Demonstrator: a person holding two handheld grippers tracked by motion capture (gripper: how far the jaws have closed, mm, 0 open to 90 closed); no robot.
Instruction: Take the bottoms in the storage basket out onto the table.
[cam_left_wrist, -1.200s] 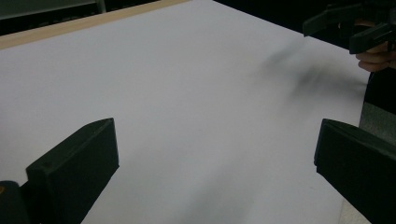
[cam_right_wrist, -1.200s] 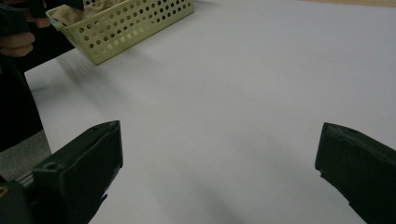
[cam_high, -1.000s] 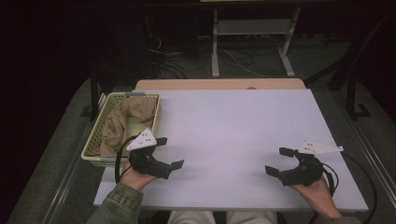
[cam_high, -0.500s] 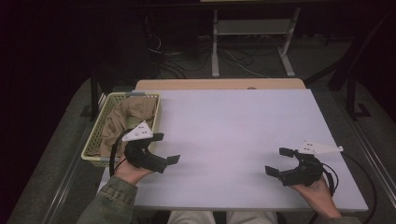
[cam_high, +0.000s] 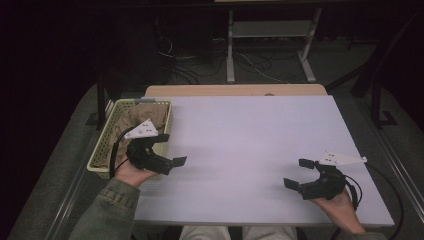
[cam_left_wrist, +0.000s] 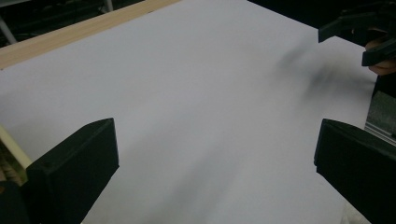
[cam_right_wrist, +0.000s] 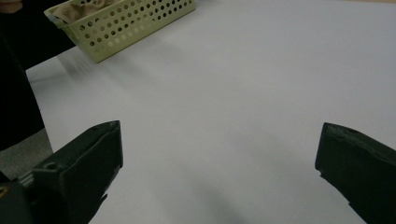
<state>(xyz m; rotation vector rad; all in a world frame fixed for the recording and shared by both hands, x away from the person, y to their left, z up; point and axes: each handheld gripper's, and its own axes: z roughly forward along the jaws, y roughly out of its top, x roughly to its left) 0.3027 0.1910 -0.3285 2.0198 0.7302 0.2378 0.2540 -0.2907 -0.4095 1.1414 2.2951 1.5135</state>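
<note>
My left gripper (cam_high: 172, 149) is open with nothing between its jaws, just over the left side of the white table (cam_high: 250, 145), right beside a pale green perforated basket (cam_high: 101, 161). A crumpled tan cloth (cam_high: 142, 116) lies in that basket. My right gripper (cam_high: 297, 173) is open and holds nothing, near the table's front right. In the left gripper view the left gripper (cam_left_wrist: 215, 172) has its jaws wide over bare white table, with the other gripper (cam_left_wrist: 359, 32) far off at the top right. The right gripper (cam_right_wrist: 219, 172) faces the basket (cam_right_wrist: 126, 23) across the table.
A wooden strip (cam_high: 235, 90) runs along the table's far edge. Behind the table stand a metal frame (cam_high: 270, 45) and loose cables (cam_high: 200, 65) on the dark floor. The basket overhangs the table's left edge.
My left gripper has moved away from the person and slightly left, up beside the basket. The right gripper has stayed where it was.
</note>
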